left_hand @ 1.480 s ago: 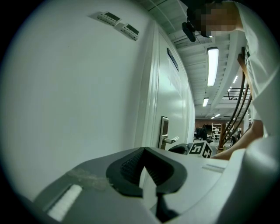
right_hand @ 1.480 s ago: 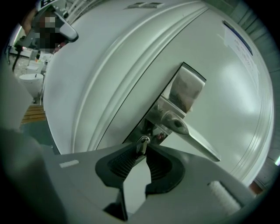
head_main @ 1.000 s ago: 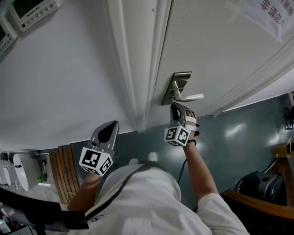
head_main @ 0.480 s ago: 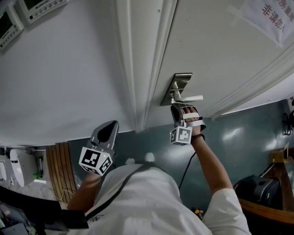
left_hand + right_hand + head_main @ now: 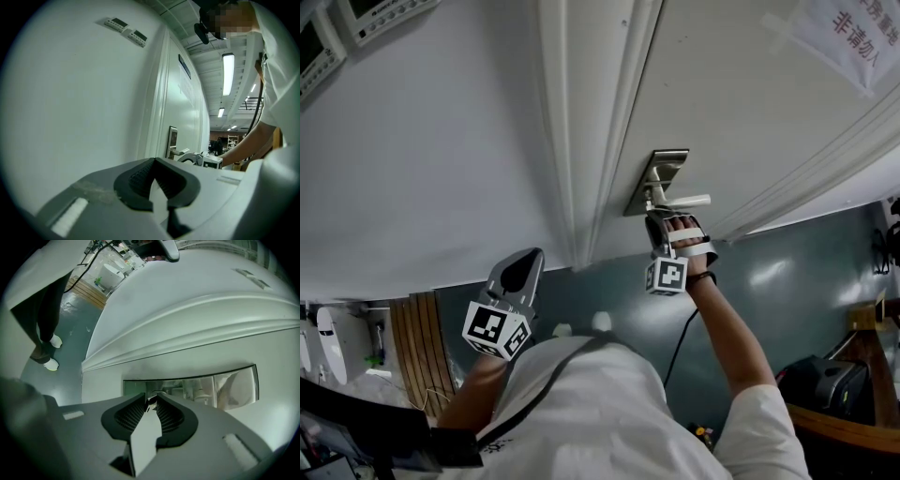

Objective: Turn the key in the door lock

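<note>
Needing a square re-grip on key (image 5: 151, 402), frame centre, I judge: right gripper (image 5: 152, 396) jaws just eased apart, key loose between tips. Left gripper (image 5: 154, 160) closed, empty.

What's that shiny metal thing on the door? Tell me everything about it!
It's the lock plate, a shiny, mirror-like metal rectangle fixed flat on the white door near its edge. A pale lever handle sticks out of it. The right gripper is right up against it. Its jaws, just opening, have a small metal bit between their tips, probably the key.
</note>
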Demonstrator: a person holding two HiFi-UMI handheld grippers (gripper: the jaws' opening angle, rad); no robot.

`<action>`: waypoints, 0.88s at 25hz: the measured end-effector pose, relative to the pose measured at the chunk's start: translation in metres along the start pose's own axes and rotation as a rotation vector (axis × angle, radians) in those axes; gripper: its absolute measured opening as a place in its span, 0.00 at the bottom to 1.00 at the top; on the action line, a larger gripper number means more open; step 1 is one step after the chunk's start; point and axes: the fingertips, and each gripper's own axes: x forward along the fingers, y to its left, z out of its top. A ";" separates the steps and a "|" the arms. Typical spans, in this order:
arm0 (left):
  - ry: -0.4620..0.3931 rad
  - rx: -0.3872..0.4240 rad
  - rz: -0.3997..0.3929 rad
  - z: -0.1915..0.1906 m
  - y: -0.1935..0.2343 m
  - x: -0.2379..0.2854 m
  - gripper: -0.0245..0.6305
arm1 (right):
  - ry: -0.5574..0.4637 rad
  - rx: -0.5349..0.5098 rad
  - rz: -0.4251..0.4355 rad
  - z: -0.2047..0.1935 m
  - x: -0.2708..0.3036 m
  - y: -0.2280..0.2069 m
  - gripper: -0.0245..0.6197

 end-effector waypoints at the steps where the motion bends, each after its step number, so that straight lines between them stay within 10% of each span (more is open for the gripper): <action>1: 0.001 0.001 -0.002 0.000 0.000 0.000 0.05 | 0.004 0.012 0.000 0.000 0.000 0.000 0.17; 16: 0.004 0.014 -0.049 0.005 0.000 0.011 0.05 | -0.033 0.340 -0.052 0.001 -0.019 -0.013 0.22; 22: 0.012 0.015 -0.084 0.005 -0.005 0.023 0.05 | -0.162 0.670 -0.074 0.017 -0.049 -0.027 0.20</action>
